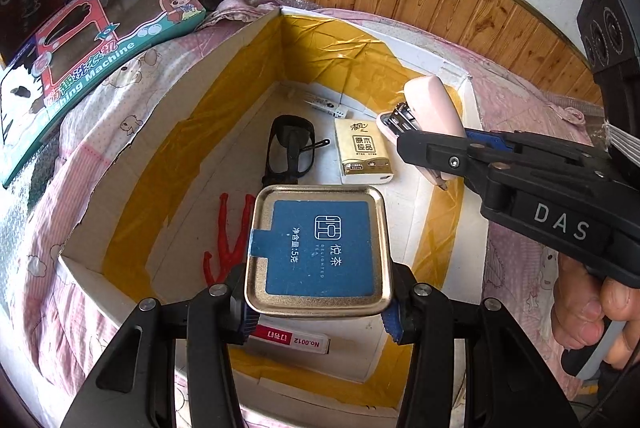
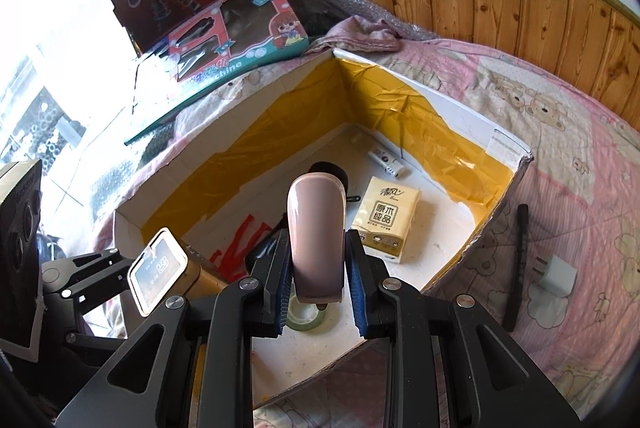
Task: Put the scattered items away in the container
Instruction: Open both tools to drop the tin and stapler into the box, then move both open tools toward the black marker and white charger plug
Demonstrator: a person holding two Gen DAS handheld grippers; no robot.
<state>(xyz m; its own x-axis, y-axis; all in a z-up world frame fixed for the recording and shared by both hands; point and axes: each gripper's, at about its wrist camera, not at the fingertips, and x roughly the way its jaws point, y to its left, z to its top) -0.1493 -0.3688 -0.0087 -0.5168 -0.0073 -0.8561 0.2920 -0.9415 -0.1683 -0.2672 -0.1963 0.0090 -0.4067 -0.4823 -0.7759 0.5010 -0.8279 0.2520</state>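
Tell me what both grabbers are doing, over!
Left gripper shut on tea tin, right gripper shut on pink stapler. Both over the box. Nothing blocking. Charger plug outside on bedspread.

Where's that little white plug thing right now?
In the right wrist view, the white charger plug lies outside the cardboard box, on the pink bedspread to the box's right, beside a black stick.
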